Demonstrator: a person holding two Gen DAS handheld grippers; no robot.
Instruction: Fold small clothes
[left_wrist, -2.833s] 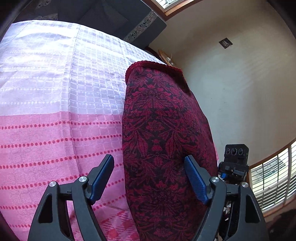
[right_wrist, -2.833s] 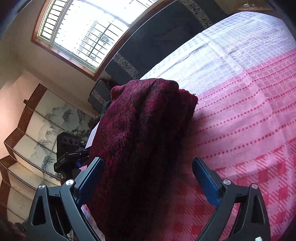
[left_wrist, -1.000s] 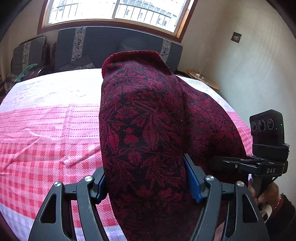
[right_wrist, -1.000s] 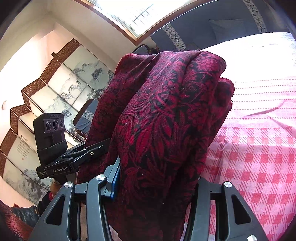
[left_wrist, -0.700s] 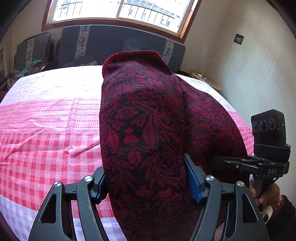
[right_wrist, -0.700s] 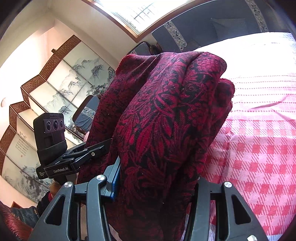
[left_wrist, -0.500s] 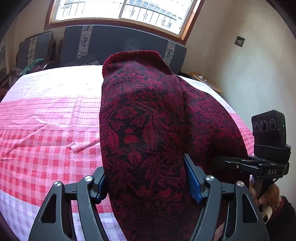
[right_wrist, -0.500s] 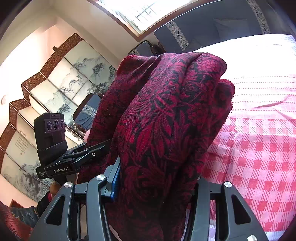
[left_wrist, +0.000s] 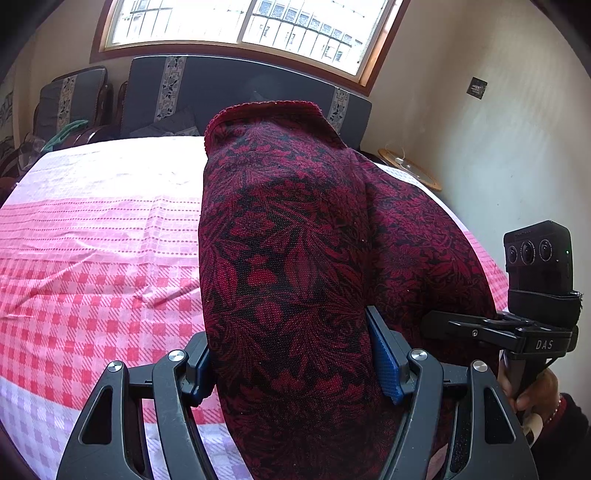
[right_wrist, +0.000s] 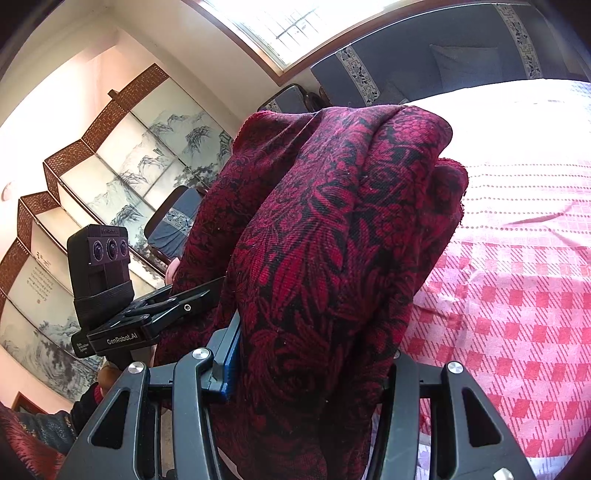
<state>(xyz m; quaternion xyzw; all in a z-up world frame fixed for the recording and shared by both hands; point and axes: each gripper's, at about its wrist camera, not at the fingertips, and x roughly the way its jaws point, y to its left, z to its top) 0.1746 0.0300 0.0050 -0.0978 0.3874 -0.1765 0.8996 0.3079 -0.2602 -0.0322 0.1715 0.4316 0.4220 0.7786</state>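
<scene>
A dark red and black floral garment (left_wrist: 288, 240) hangs bunched over both grippers, lifted above the pink checked cloth (left_wrist: 92, 258). My left gripper (left_wrist: 295, 354) is shut on one part of the garment. My right gripper (right_wrist: 314, 354) is shut on another part of the garment (right_wrist: 332, 229). The right gripper also shows in the left wrist view (left_wrist: 498, 328), to the right beside the garment. The left gripper shows in the right wrist view (right_wrist: 147, 317), to the left. The garment hides most of the blue pads.
The pink and white checked cloth (right_wrist: 517, 295) covers a wide flat surface below. A dark sofa (left_wrist: 221, 96) and a window (left_wrist: 240, 26) stand behind it. A folding painted screen (right_wrist: 92, 177) is at the left. A wall (left_wrist: 498, 129) is at the right.
Both grippers went from open beside the garment to shut on it and lifted it. Over the last second the held garment has barely moved.
</scene>
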